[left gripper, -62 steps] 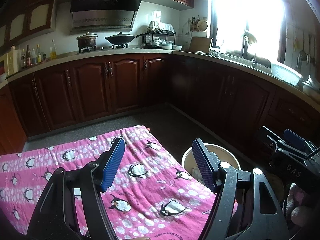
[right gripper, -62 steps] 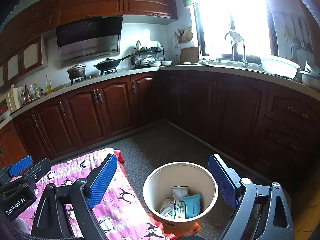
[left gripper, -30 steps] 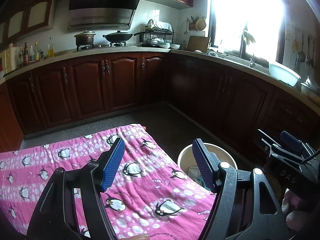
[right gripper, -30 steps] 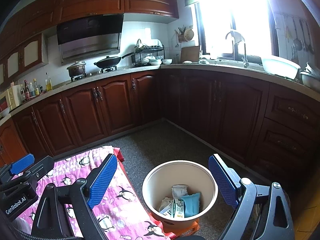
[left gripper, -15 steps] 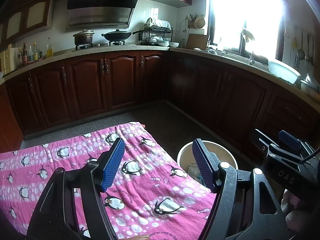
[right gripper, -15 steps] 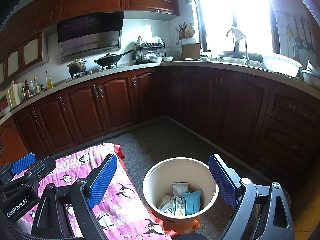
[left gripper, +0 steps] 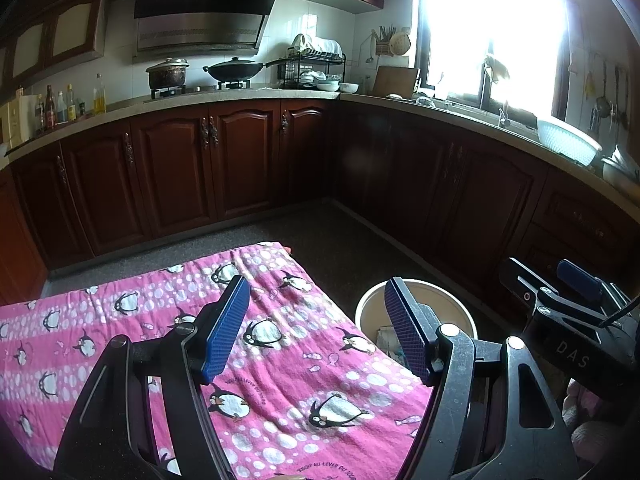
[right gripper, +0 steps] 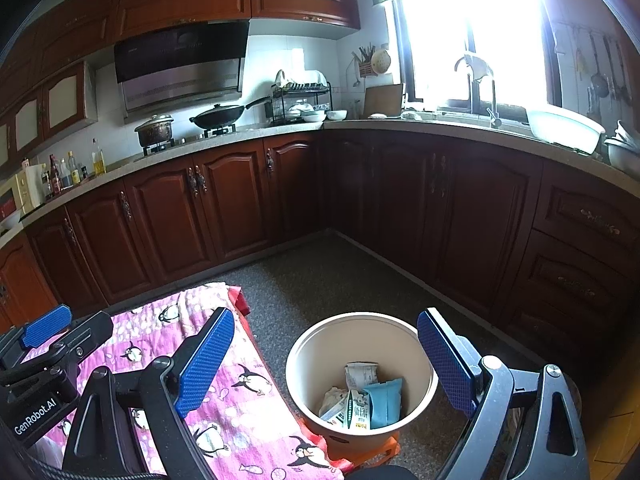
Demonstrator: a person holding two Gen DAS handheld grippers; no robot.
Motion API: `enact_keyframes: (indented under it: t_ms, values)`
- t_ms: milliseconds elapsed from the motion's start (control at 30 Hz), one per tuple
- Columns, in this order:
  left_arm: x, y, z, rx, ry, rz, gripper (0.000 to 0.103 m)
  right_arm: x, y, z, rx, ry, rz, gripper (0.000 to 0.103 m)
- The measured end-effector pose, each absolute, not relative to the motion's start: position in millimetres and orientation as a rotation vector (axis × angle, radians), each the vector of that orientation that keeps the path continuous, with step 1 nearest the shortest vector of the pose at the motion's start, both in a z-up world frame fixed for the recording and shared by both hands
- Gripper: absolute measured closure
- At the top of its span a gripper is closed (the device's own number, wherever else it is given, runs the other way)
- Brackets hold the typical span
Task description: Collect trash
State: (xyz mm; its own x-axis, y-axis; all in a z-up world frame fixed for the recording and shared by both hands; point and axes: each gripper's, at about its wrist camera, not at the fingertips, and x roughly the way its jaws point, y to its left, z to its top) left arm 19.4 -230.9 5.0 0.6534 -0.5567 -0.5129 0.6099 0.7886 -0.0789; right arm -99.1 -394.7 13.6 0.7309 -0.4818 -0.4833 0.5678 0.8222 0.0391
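A cream round bin [right gripper: 362, 322] stands on the floor right of a table with a pink penguin cloth [right gripper: 236, 408]. Inside the bin lie a blue packet [right gripper: 385, 402], a small carton [right gripper: 357, 408] and crumpled white wrappers [right gripper: 360, 374]. My right gripper [right gripper: 326, 364] is open and empty, held above the bin's left side. My left gripper [left gripper: 316, 328] is open and empty above the cloth [left gripper: 280, 344]; the bin [left gripper: 440, 300] shows behind its right finger. No trash shows on the cloth.
Dark wooden cabinets [right gripper: 240, 204] run along the back and right, under a counter [right gripper: 460, 130] with a stove, a wok [right gripper: 218, 120], a pot, a dish rack and a sink. The floor [right gripper: 320, 276] is grey speckled. An orange stand [right gripper: 384, 450] sits under the bin.
Both grippers have drifted slightly back and up; the cloth and bin sit a little lower in view. Both stay open and empty.
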Motion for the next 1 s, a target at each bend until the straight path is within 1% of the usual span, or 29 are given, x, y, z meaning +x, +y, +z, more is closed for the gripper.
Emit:
enact_keyframes:
  t_ms: [1000]
  values:
    - [21.4,-231.2,-3.4,0.125,0.545,-0.68,0.034,-97.0,-399.0,6.0,0.187,0.495,-0.572,0.012]
